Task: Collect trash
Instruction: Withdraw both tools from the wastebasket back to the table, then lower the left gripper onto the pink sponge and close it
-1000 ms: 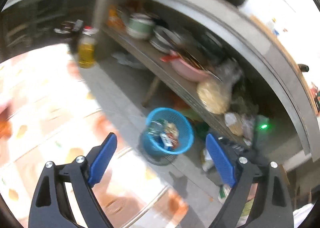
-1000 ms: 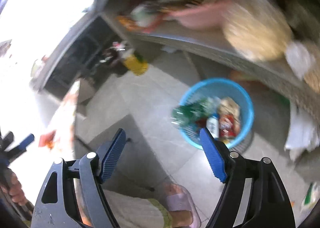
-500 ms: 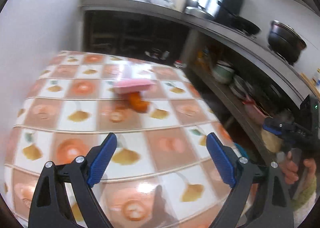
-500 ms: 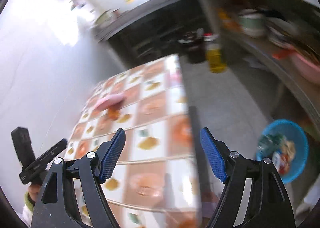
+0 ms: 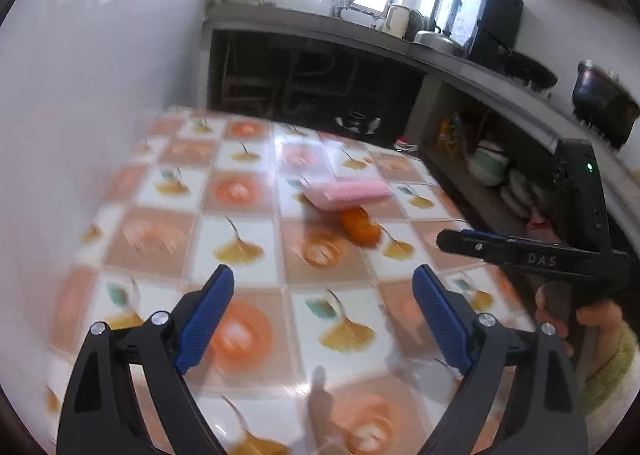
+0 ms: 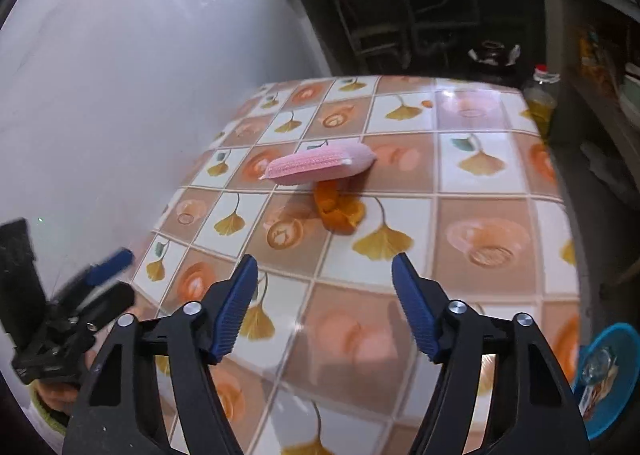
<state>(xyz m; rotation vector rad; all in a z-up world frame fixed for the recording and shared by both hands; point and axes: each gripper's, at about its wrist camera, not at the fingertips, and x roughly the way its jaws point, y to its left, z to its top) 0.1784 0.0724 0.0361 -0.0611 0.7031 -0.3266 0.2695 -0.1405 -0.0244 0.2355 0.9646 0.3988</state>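
Jaws of right gripper [image 6: 324, 287] apart, nothing between blue ribbed pads, have just been closing somewhat; jaws of left gripper [image 5: 323, 301] wide, empty. Both hover over table with orange-and-white tiled leaf-pattern cloth [image 6: 484, 223]. Trash on table: crumpled orange wrapper [image 6: 339, 213] lying near middle, ahead of both grippers, touching flat pink rectangular sponge pad [image 6: 320, 165] just beyond it. Round blue plastic mesh bin [image 6: 612, 375] on floor off table's right edge, already holding bottle and wrappers. Person's hand [image 5: 592, 319] grips right tool handle.
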